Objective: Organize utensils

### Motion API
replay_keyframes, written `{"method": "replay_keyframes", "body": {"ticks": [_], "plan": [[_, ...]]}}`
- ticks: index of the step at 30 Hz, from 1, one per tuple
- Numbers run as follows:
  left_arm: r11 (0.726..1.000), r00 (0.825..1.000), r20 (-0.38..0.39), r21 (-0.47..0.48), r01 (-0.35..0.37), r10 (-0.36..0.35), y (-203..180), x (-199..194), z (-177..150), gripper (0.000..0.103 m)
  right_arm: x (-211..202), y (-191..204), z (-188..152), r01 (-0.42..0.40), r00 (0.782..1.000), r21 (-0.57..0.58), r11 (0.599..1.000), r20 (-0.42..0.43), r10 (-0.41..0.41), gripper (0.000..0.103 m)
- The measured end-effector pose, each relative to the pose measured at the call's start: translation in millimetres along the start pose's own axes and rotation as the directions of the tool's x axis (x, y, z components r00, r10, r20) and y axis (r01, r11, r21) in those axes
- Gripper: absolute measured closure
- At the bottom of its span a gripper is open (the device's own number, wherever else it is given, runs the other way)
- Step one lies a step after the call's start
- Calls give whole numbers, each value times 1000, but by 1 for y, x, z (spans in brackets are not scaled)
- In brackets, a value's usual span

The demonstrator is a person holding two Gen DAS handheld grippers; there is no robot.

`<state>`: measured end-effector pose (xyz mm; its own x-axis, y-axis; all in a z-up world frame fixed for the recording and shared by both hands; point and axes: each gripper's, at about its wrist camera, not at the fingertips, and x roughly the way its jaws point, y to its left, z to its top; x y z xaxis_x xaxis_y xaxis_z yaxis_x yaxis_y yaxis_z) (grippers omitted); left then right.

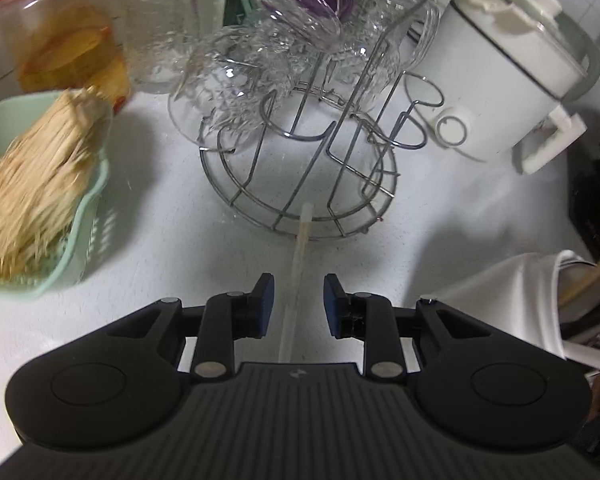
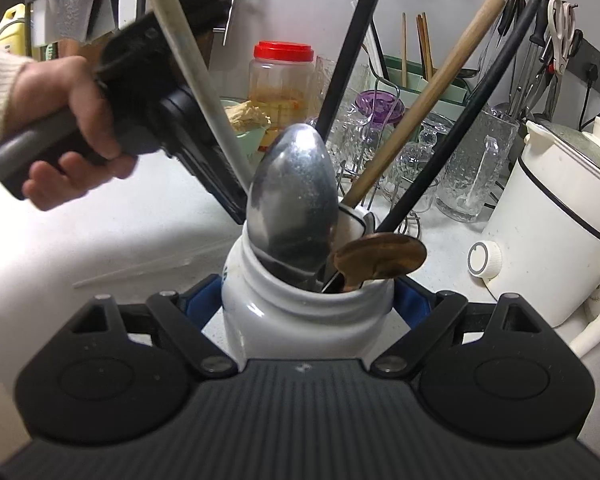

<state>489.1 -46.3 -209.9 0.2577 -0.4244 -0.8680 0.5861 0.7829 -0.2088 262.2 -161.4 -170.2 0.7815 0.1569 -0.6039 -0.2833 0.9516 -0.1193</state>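
Already most of the sorting is looking done: the white ceramic jar point(image 2: 300, 312) is carrying a large metal spoon point(image 2: 294, 196), a brown wooden ladle point(image 2: 380, 258), a wooden handle point(image 2: 428, 100), two black handles and a pale off-white one point(image 2: 188, 64), all standing bowl-up or leaning out of its mouth. What is remaining, as far as the views are showing, is a translucent straw-like stick point(image 1: 296, 280) lying flat on the white worktop point(image 1: 160, 220), its far end touching the base ring of the wire glass rack point(image 1: 300, 184). I am judging this to be the next piece to go into the jar.

The left tool point(image 1: 299, 304) is pointing steeply down over that stick, with its blue pads point(image 1: 265, 304) standing apart on either side of it and not pressing on it; the jaws are sitting partly spread, and nothing is being gripped. In the right wrist view the person's hand point(image 2: 68, 132) is holding that tool's handle just left of the jar.

The right tool point(image 2: 304, 300) is clamping the jar around its body below the neck, pads on both sides, and is steadying it on the worktop. A green basket of toothpicks point(image 1: 32, 184), a red-lidded jar point(image 1: 56, 32) and a white cooker point(image 1: 500, 80) are standing nearby, clear of both tools.
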Motion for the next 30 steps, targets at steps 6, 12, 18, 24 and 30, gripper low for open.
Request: {"method": "replay_keyframes", "body": {"ticks": [6, 12, 18, 24, 30], "plan": [[998, 999, -32, 49, -27, 29, -7, 16, 14, 72, 2, 2, 1, 13, 1000, 11, 1000, 0, -13, 11], [995, 997, -40, 73, -65, 68, -10, 26, 21, 77, 4, 2, 2, 14, 1000, 10, 1000, -1, -14, 11], [992, 993, -41, 72, -108, 111, -11, 30, 23, 89, 6, 3, 2, 17, 1000, 4, 1000, 7, -17, 11], [984, 986, -15, 69, -162, 164, -16, 10, 19, 95, 4, 6, 0, 19, 1000, 2, 1000, 14, -19, 11], [980, 976, 97, 10, -196, 194, -25, -46, 13, 95, 4, 6, 0, 20, 1000, 3, 1000, 13, -20, 11]]}}
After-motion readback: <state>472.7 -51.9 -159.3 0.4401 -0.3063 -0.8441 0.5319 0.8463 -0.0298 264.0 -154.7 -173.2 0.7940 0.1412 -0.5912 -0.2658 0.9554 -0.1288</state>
